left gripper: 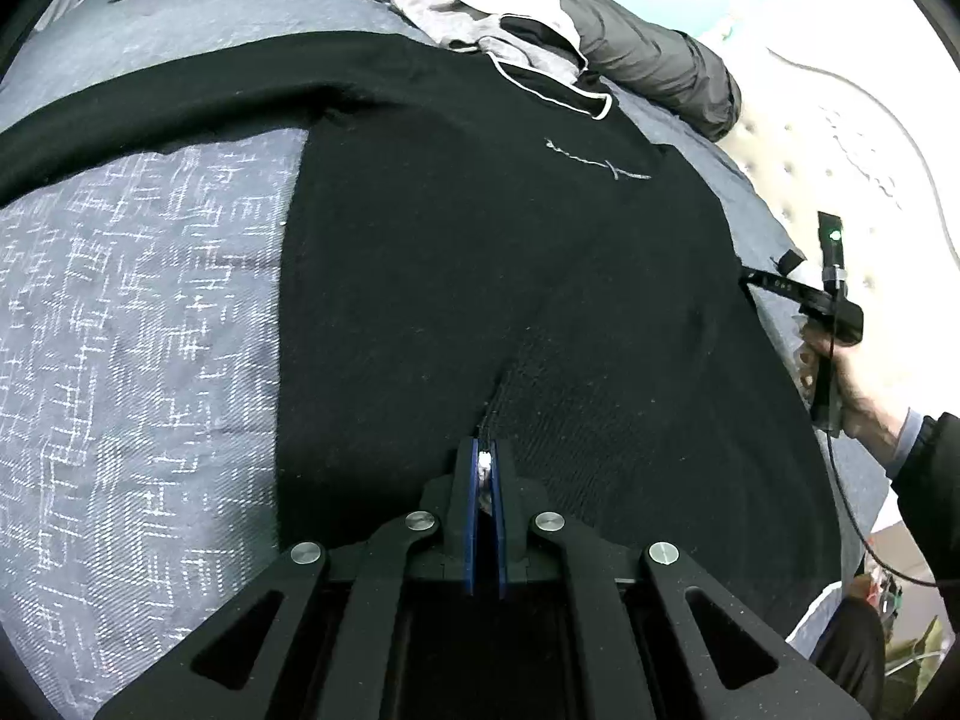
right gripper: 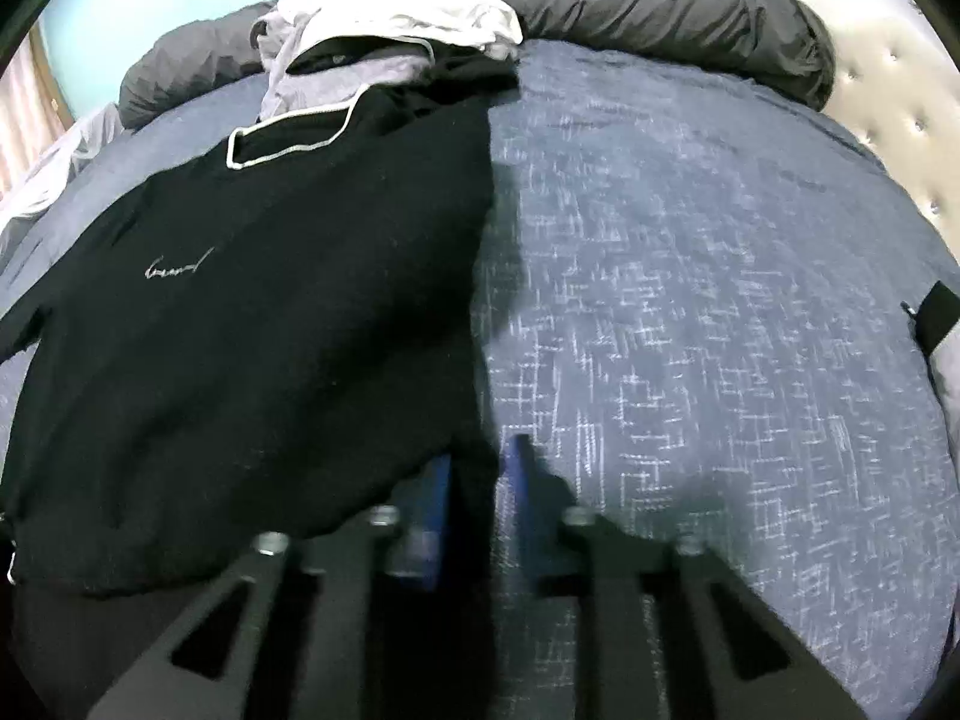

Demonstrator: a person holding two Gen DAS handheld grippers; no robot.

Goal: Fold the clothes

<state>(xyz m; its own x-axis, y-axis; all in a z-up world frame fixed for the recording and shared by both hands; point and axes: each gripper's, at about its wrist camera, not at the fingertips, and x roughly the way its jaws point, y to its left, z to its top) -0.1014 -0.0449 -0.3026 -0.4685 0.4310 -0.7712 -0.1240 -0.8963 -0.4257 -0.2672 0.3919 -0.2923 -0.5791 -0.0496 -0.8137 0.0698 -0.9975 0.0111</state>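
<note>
- Black knit sweater [left gripper: 480, 252] lies front-up on the bed [left gripper: 138, 312], spread ahead of both pairs of fingers; its fabric is a dark, slightly fuzzy knit with a ribbed band at the hem.
- White piping trims its collar [right gripper: 288, 120], and a small pale script logo [right gripper: 179, 267] sits on the chest.
- One long sleeve [left gripper: 150, 114] stretches out flat to the left of the left fingers, across the blue-grey bedspread with its white cross-hatch pattern.
- Left gripper [left gripper: 485, 456]: its blue-padded fingers are pressed together on a pinched-up fold of the ribbed hem, which rises in a small ridge just beyond the tips.
- Right gripper [right gripper: 477, 468]: blurred, its fingers are nearly closed, with the sweater's side edge at the hem running between them; whether the pads actually press the cloth I cannot tell.
- Right hand [left gripper: 852, 384] holds that tool beyond the sweater's far edge, to the right of the left fingers.
- Heap of grey and white clothes [right gripper: 390, 18] lies past the collar, against a rolled dark duvet [right gripper: 660, 6].
</note>
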